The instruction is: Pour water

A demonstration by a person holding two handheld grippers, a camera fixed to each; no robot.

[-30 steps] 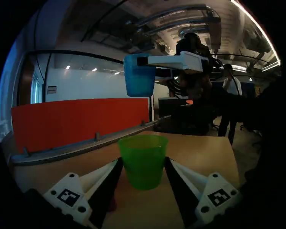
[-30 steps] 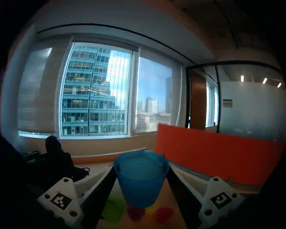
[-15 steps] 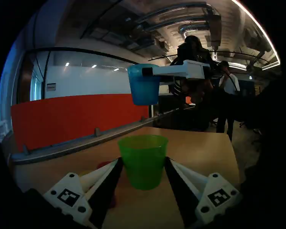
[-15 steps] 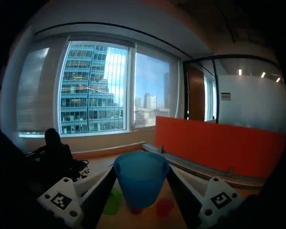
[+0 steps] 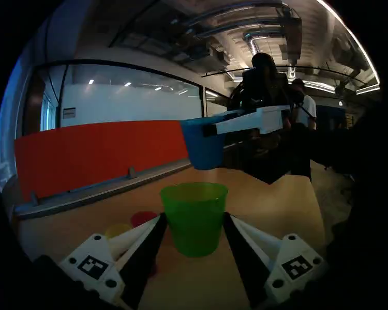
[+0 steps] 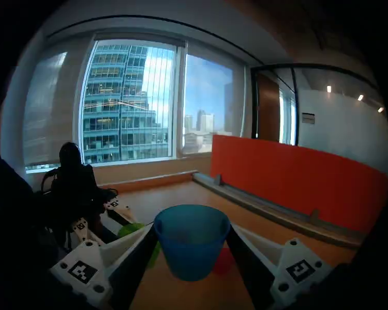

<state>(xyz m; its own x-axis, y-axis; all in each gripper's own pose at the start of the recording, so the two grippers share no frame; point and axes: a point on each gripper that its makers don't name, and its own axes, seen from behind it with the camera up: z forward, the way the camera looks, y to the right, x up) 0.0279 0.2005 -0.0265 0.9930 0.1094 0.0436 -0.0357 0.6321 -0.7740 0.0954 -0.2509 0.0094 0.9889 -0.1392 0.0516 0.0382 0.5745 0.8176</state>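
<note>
Broadly, a wooden table (image 5: 277, 206) lies under the green cup (image 5: 194, 232), and an orange partition (image 5: 90, 155) runs along the table edge beyond that cup. Your left gripper (image 5: 194, 217) has its fingers narrowed onto the green cup, one pressing each side. Your right gripper (image 6: 191, 230) likewise clamps the blue cup (image 6: 191, 250), which is held slightly tilted, above and just beyond the green cup, apart from it. A red object (image 5: 142, 218) and a yellow object (image 5: 116, 229) sit left of the green cup.
</note>
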